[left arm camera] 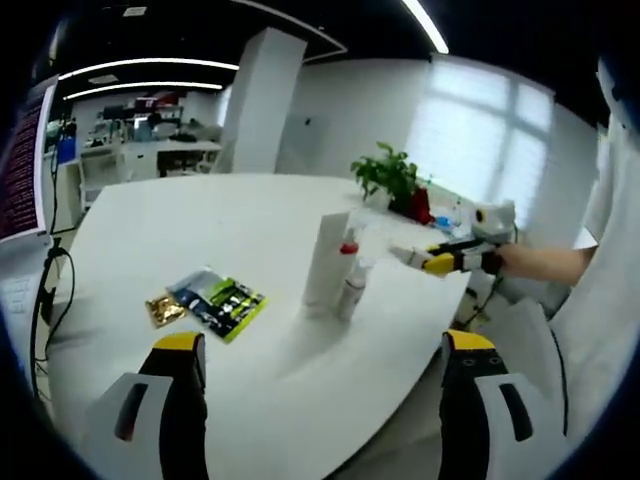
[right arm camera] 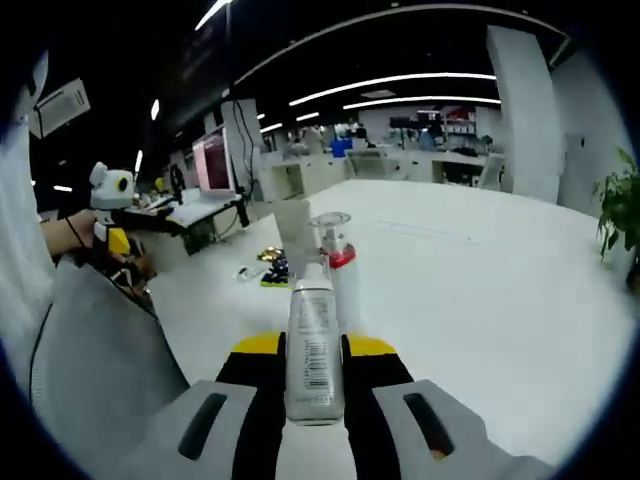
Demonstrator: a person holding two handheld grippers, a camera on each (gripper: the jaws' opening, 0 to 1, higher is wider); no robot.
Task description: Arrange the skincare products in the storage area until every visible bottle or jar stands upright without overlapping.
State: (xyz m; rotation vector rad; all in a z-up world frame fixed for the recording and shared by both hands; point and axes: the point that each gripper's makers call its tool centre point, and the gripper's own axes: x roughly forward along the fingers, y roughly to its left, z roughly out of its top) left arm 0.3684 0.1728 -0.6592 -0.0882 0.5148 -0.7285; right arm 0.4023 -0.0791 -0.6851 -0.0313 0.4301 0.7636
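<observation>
Right gripper (right arm camera: 315,375) jaws clamp a clear bottle (right arm camera: 314,345) near the tall white tube (left arm camera: 327,262) and red-capped bottle (left arm camera: 349,282) standing upright mid-surface (left arm camera: 250,210), suggesting placement beside the tube remains, while the left gripper (left arm camera: 325,395) jaws gape apart.

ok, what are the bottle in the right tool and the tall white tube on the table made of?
Bottle in the right tool: looks like frosted, translucent plastic with a printed label and barcode. Tall white tube: likely soft plastic, matte and opaque, standing on its cap end. Neither is certain from these views.
</observation>
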